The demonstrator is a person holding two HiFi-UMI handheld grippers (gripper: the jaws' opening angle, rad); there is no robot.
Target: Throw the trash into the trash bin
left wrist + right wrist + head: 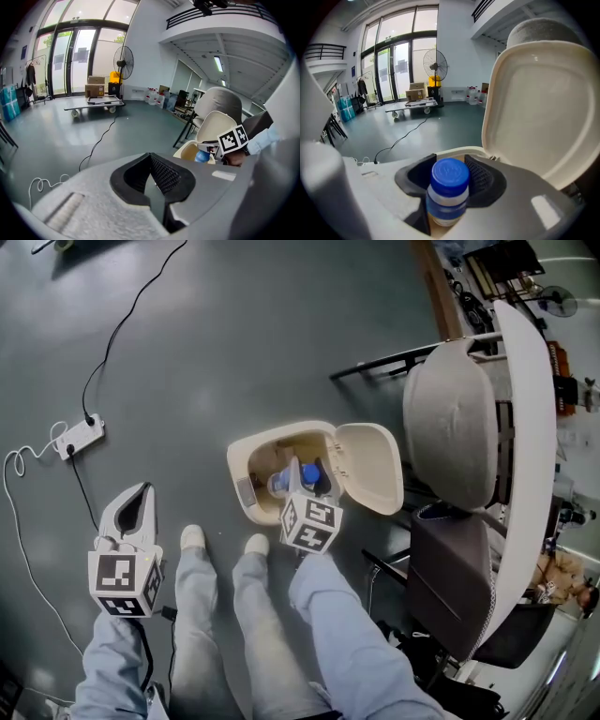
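Over the smooth grey floor (281,334) at left, the left tongs (141,491) hang empty with tips together, idle. Beside them the cream plastic trash bin (240,461) gapes. The right tongs (307,480) clamp a blue-capped white bottle (448,187) over its mouth, ready to drop; its rounded lid (370,465) is flipped back.

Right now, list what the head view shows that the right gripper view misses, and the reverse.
Head view only: the left gripper, empty, and the person's shoes. Right gripper view only: a standing fan and a cart by the windows. Both: the blue-capped bottle clamped in the right gripper at the open trash bin.
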